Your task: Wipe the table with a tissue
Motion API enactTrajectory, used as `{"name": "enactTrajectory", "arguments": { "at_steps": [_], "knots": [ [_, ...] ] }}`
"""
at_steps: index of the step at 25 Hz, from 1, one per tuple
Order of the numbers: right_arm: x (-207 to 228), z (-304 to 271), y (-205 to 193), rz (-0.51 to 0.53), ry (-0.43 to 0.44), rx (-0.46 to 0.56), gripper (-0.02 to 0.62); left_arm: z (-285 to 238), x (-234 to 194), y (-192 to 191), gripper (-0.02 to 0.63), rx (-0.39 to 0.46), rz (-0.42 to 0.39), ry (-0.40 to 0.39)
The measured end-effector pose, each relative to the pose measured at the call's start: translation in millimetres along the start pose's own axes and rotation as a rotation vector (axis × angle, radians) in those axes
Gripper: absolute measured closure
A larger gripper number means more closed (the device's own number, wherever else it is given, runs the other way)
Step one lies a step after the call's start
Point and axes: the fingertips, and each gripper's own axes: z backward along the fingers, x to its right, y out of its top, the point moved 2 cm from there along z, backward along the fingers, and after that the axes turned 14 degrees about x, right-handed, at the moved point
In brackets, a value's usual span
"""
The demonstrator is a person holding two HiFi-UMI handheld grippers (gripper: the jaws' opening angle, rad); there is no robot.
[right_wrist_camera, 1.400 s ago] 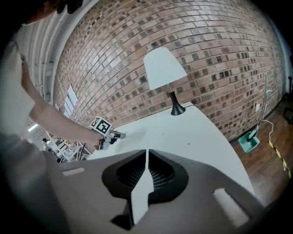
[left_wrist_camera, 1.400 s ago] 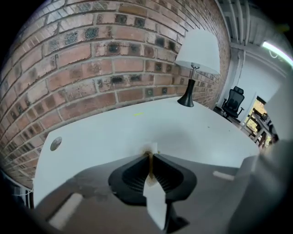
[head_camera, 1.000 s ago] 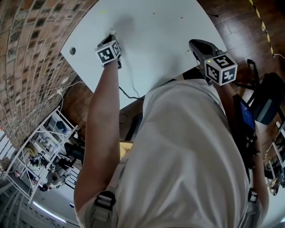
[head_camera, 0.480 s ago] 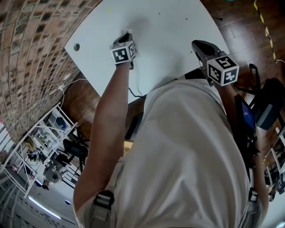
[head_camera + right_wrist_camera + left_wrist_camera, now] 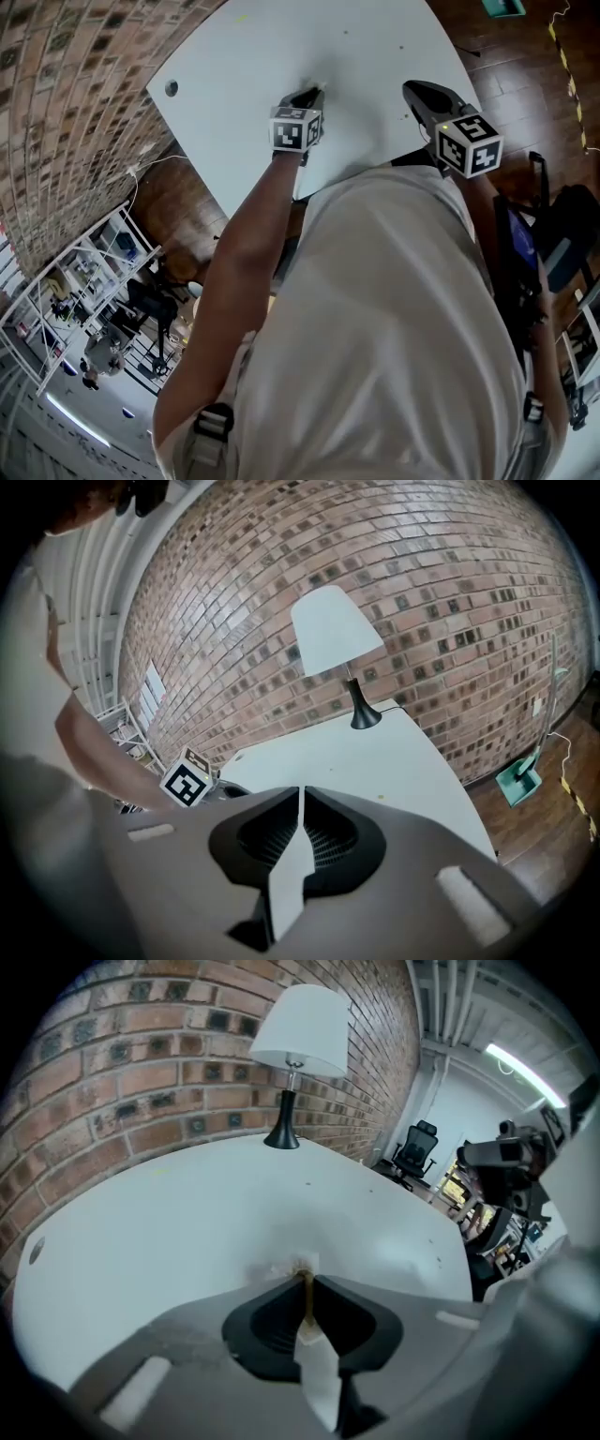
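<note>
In the head view the left claw presses down on the white tabletop close to its near edge, while the right claw hangs idle over the near right corner.

The left gripper view shows that claw clamped on a crumpled tissue, its tip stained brownish and touching the tabletop, with a lamp at the far edge. Wiping looks under way. A few specks remain farther out.

The right gripper view shows its jaws together with nothing between them.

left tool rests its tip on the white table; right tool hovers over the table's near edge.
</note>
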Motion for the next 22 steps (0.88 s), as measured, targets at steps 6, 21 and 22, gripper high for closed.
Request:
{"name": "enactTrajectory", "arguments": {
  "at_steps": [6,21,22],
  "knots": [
    [7,-9,10,-0.006,0.028,0.016,0.572,7,19,10,0.568,0.063,0.013,0.018],
    [47,20,11,-0.049,0.002,0.021,0.572,-47,15,76,0.568,0.150,0.067,0.069],
    [52,25,11,-0.055,-0.009,0.023,0.572,-51,13,83,0.568,0.146,0.056,0.079]
  ]
}}
